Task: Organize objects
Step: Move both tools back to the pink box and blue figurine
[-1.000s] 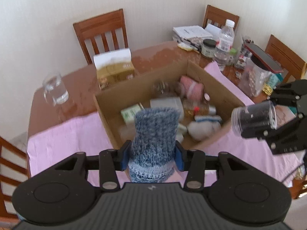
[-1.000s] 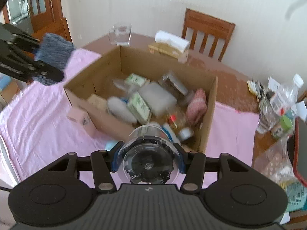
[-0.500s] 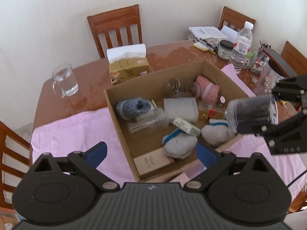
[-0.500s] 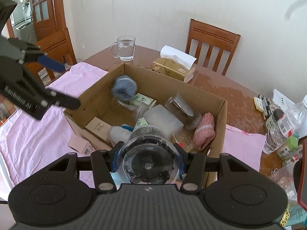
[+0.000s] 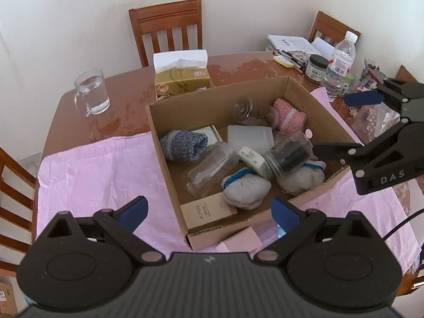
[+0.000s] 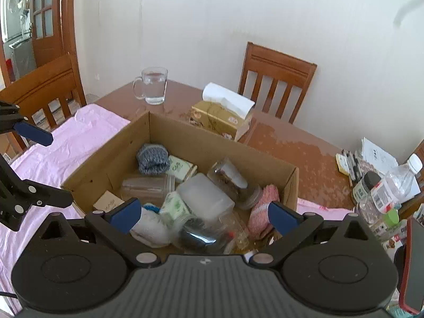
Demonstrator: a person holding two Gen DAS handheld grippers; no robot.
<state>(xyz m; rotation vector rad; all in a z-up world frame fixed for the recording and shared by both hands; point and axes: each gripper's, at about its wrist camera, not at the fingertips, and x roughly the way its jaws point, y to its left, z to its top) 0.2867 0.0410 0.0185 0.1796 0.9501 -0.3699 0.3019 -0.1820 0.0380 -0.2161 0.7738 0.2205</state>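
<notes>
A cardboard box (image 5: 169, 164) (image 6: 265, 156) stands on a pink cloth. In it lie a blue knitted roll (image 5: 184, 145) (image 6: 153, 158), a clear jar with dark contents (image 5: 288, 156) (image 6: 201, 234), an empty clear jar (image 5: 212, 168), a pink knitted roll (image 5: 290, 115) (image 6: 262, 210), grey socks (image 5: 245, 190) and small cartons. My left gripper (image 5: 209, 213) is open and empty above the box's near edge. My right gripper (image 6: 202, 214) is open and empty above the box's right side; it also shows in the left wrist view (image 5: 347, 124).
A tissue box (image 5: 181, 79) (image 6: 221, 115) and a glass mug of water (image 5: 91, 92) (image 6: 153, 86) stand behind the box. Bottles, a jar and papers (image 5: 331, 63) (image 6: 384, 185) crowd the table's right end. Wooden chairs (image 5: 167, 29) surround the table.
My left gripper opened and the blue roll dropped into the box. Then my right gripper opened and the dark-filled jar dropped into the box. Both grippers drew back.
</notes>
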